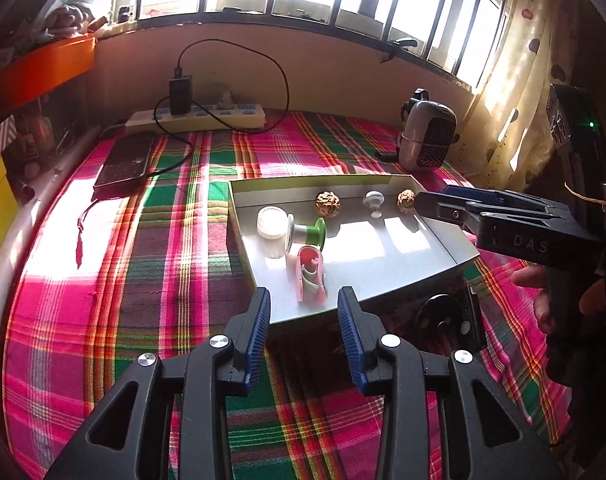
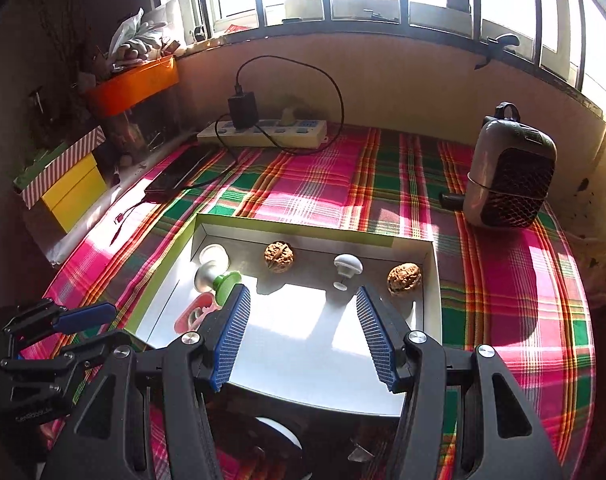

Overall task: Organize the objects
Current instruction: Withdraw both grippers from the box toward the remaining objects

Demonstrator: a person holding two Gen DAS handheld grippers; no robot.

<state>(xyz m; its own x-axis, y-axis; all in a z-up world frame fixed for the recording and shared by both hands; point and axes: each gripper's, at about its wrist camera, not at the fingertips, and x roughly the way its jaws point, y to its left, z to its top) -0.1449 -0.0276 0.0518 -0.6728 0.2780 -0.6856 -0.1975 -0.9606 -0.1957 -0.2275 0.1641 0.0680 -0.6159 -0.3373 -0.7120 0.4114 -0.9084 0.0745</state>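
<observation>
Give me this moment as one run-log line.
left hand-held gripper: open, empty | right hand-held gripper: open, empty | shallow white cardboard tray: two brown walnuts, pink plastic tape dispenser inside

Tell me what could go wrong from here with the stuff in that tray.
1. The two walnuts are round and loose in the tray; a nudge could send them rolling.
2. The green-ended spool, white jar and pink piece lie crowded together, so gripping one may knock another.
3. Something dark lies partly under the tray's near edge, so pressing down could perhaps tip it.
</observation>
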